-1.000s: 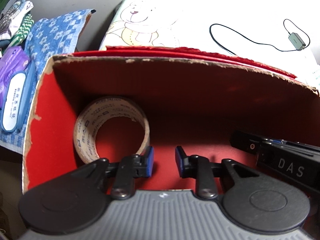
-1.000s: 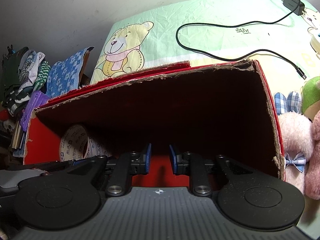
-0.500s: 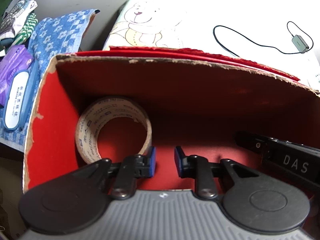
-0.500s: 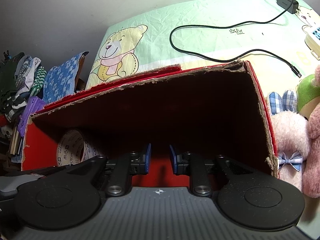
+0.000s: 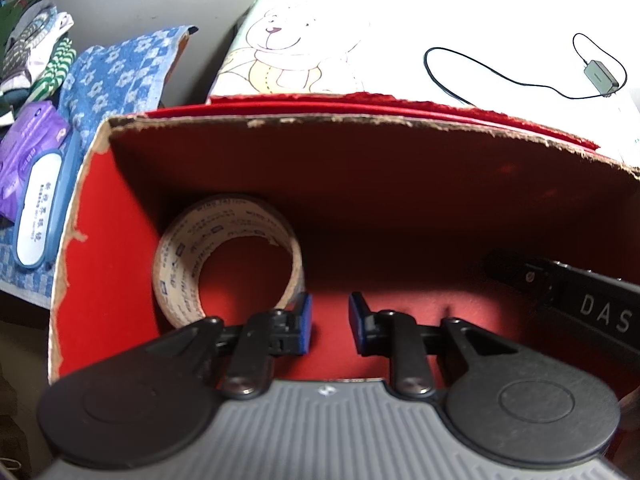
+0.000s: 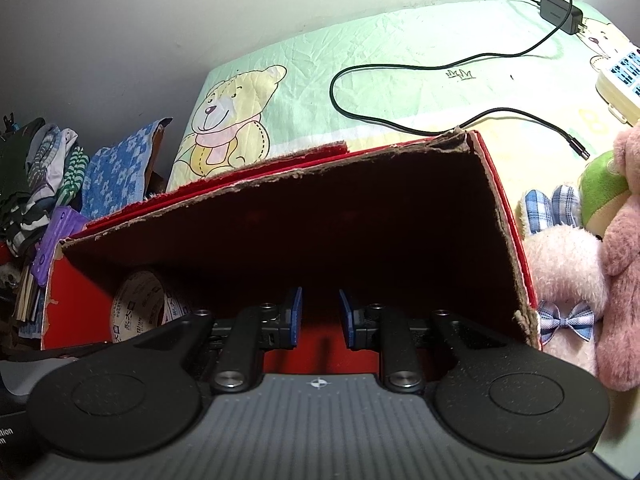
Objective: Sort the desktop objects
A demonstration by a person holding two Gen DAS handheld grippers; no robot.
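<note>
Left wrist view: the left tool point(image 5: 330, 322), its blue-padded fingers spread and holding nothing, reaches into a torn-edged red cardboard box point(image 5: 104, 280). Just ahead and left of it a roll of printed beige packing tape point(image 5: 180, 264) stands on edge on the box floor, near the left wall. To the tool's right, a black bar lettered "DAS" point(image 5: 592, 308) crosses the box interior. Beyond the left wall lie a purple tissue pack point(image 5: 24, 152) and a blue flowered towel point(image 5: 116, 76).

Right wrist view: the right tool point(image 6: 319, 317), likewise spread and empty, sits at the box's point(image 6: 516, 240) near edge. The tape roll point(image 6: 136, 304) shows only partly, far left, half hidden by the tool's own linkage. Only here appear pink plush toys point(image 6: 576, 276) beside the box's right wall, and beyond the box a black charger cable point(image 6: 400, 68) on a bear-print sheet point(image 6: 280, 76).
</note>
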